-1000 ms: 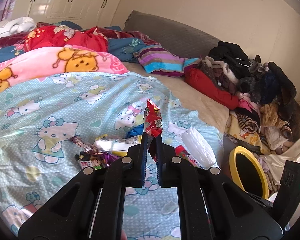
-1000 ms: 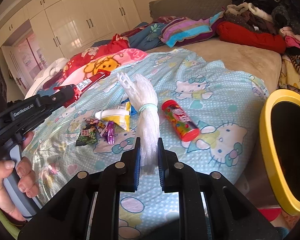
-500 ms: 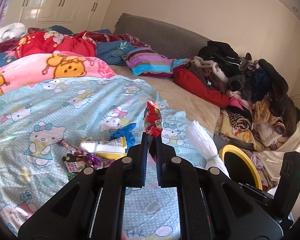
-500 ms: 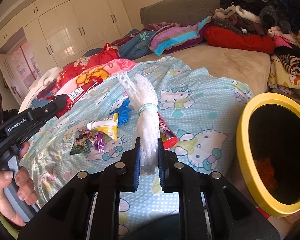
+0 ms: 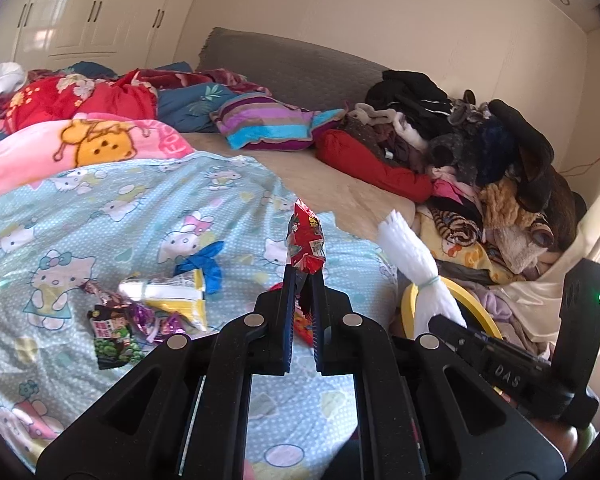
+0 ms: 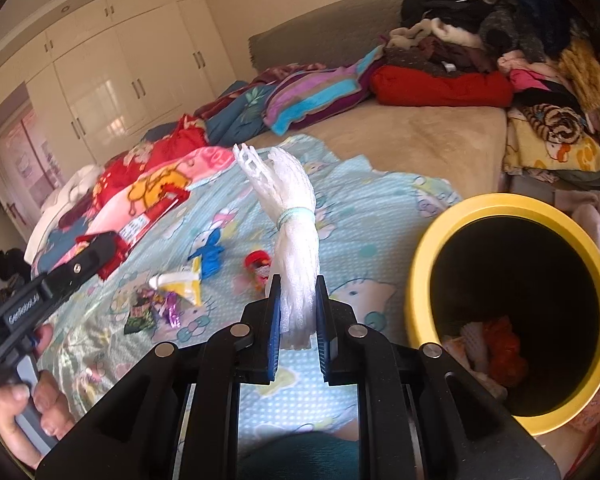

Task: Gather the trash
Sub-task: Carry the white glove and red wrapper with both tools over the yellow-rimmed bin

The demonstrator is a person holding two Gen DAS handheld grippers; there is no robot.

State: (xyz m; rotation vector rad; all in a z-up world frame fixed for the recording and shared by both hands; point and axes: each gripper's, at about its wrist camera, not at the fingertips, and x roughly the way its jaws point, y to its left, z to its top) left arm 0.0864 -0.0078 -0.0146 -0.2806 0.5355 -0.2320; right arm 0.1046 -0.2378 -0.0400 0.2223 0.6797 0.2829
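Pinching crinkly red wrapper (image 5: pixel 306 240) — right tool (image 6: pixel 298 312) clamps white foam netting (image 6: pixel 292 240).

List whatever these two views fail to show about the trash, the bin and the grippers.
- Yellow bin: its base is cut off by the right wrist view's lower edge; in the left wrist view the right gripper and white foam net cover most of it.
- Bin contents: dark and unidentifiable.
- Red wrapper print: too small to read.
- Red tube: blurred, partly behind the net.
- Left gripper: fingertips hidden by the wrapper.
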